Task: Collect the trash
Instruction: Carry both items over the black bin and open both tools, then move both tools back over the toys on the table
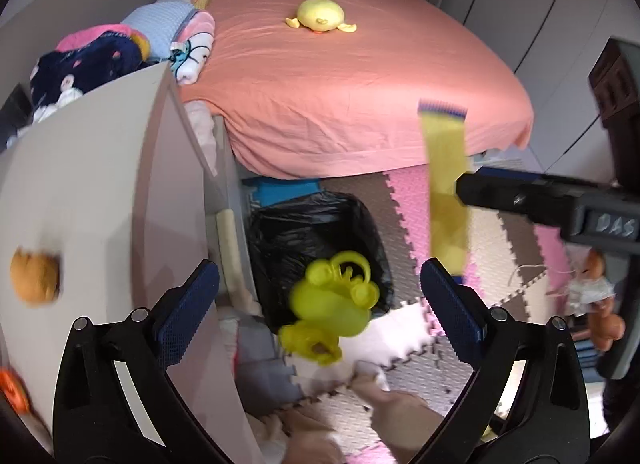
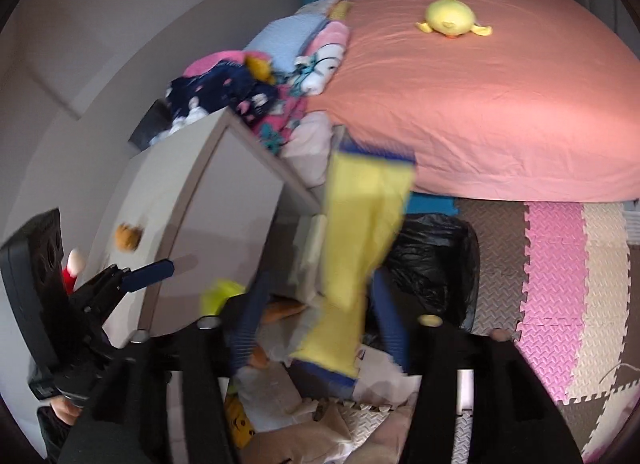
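My left gripper point(image 1: 320, 296) is open with its fingers wide apart. A yellow-green plastic toy point(image 1: 332, 304) is in mid-air between and below them, over the black-lined trash bin point(image 1: 320, 240). My right gripper point(image 2: 316, 328) is shut on a long yellow wrapper point(image 2: 356, 236) with blue ends. The wrapper stands upright above the same bin point(image 2: 432, 264). In the left wrist view the right gripper point(image 1: 460, 193) comes in from the right and holds the wrapper point(image 1: 446, 183) to the right of the bin.
A white cabinet point(image 1: 100, 191) stands left of the bin, with piled clothes point(image 1: 92, 63) on top. A pink bed point(image 1: 360, 83) with a yellow plush duck point(image 1: 320, 15) lies behind. Foam puzzle mats point(image 2: 560, 264) cover the floor. Clothes and paper point(image 2: 320, 404) lie below.
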Motion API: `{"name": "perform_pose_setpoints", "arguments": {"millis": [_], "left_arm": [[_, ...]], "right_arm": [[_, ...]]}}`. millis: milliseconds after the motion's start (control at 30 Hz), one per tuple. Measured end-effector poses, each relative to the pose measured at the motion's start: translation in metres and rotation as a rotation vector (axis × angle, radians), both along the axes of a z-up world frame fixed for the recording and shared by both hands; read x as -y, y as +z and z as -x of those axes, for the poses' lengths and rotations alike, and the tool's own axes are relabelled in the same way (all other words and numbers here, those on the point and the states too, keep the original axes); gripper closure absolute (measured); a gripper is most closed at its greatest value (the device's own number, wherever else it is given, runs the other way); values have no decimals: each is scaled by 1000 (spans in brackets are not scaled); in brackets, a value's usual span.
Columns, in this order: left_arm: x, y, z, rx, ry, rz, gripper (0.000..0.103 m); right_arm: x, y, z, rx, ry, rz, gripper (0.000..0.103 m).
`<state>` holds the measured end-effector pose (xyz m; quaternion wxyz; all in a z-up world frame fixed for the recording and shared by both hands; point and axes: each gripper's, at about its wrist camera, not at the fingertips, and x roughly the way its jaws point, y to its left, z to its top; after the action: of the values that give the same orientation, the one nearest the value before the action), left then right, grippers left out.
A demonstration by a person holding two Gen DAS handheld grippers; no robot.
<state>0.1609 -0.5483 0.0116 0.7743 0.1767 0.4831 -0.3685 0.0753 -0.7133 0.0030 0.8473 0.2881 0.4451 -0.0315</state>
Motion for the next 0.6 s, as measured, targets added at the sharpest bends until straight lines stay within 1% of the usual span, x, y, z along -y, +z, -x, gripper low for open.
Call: {"name": "perform_pose_setpoints", "arguments": {"millis": [67,133,200,300,400,500,600], "left_arm": [[9,-12,-13,-30,0,-4,6],[10,-18,-20,-70,5,-3,6],[13,-19,-24,-78,13,-7,6],[10,-11,-31,-93,29,11,6],[0,2,-38,-100,64,20,6],[-19,22,-40,-98,107,34,6],[-47,42,-39,-86,169,47,6]], "right_arm": [[8,-4,-10,-22,-18,12,45],[15,-5,-17,-44,-24,11,45],[17,-3,-23,-56,-20,13,45],[14,8,-31,-54,10,3,45],[-1,28,-43,-48,63,13,45],[-17,49,-54,-40,130,12,45],[-42,71,-66,-26,206,36,45]]}}
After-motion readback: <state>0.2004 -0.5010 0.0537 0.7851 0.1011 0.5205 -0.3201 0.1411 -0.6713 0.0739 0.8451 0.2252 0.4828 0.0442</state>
